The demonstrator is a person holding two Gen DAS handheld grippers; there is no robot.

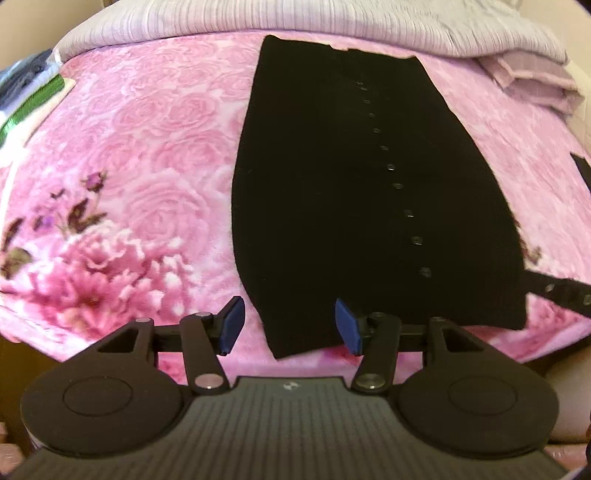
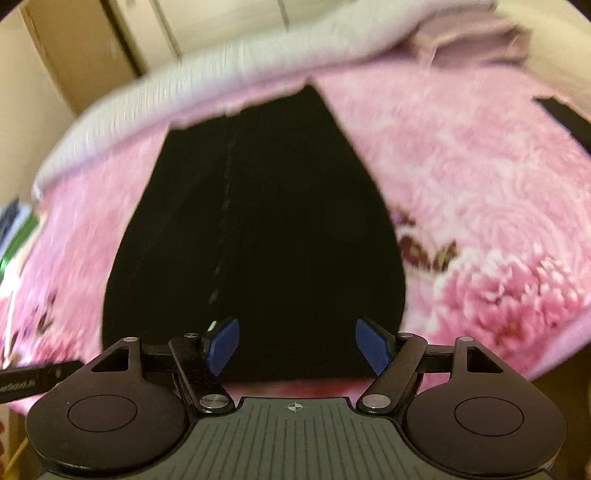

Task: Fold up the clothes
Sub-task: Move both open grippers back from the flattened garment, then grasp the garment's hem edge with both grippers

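A black garment [image 1: 332, 192] with a row of small snaps lies flat and folded lengthwise on a pink floral blanket [image 1: 140, 177]. My left gripper [image 1: 290, 325] is open above the garment's near left corner, blue pads on either side of it. In the right wrist view, the same black garment [image 2: 266, 229] fills the middle, blurred. My right gripper [image 2: 297, 345] is open over its near edge, nothing between its fingers. A black strap [image 1: 557, 290] with snaps sticks out at the garment's right side.
A lilac ribbed cover [image 1: 295, 22] and a folded lilac cloth [image 1: 532, 81] lie at the bed's far side. Green and white items [image 1: 29, 103] sit at the far left. Another black piece [image 2: 565, 118] lies on the blanket at the right. Wardrobe doors [image 2: 110, 44] stand behind.
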